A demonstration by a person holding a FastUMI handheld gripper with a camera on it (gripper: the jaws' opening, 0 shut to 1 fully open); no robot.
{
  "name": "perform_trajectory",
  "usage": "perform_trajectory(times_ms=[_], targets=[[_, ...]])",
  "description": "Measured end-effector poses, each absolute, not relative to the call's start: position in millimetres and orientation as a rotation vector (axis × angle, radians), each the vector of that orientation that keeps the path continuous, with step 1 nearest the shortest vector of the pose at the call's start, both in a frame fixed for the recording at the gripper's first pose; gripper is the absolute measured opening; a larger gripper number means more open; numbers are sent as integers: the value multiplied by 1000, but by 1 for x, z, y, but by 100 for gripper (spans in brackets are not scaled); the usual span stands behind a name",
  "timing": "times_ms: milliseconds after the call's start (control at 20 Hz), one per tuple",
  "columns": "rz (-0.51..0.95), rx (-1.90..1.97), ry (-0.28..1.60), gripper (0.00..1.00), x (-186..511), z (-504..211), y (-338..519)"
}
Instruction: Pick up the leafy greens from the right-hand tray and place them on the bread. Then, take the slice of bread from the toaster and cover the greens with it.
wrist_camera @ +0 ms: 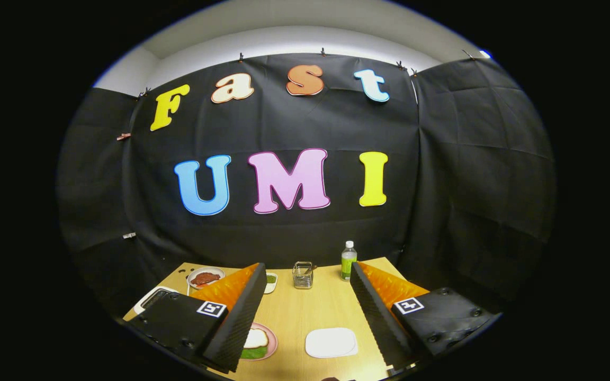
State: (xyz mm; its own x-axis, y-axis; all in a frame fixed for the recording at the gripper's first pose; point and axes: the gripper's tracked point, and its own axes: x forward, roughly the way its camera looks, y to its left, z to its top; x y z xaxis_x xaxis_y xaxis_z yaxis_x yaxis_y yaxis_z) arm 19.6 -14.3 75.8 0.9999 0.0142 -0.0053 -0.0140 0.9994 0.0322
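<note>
1. The wooden table (305, 312) carries everything.
2. The gripper (307, 275) is wide apart and grips nothing.
3. Near left – a pink plate (269, 344) with bread (256, 338) over leafy greens (253, 353).
4. An empty white tray (331, 342) lies between the fingers.
5. Far: wire basket (303, 275), bottle (348, 261) with unreadable label, plate of meat (205, 277).

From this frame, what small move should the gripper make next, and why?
Probably tilt down and ease left toward the pink plate. The gripper is open, holds nothing and is held high above the table. On the plate, bread lies over leafy greens, so the sandwich looks partly built; a closer look would settle what remains.
</note>
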Motion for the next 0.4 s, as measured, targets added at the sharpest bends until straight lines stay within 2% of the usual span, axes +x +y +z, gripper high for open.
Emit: perform_trajectory(times_ms=[400], targets=[[65,57,3,99,33,82,-22]])
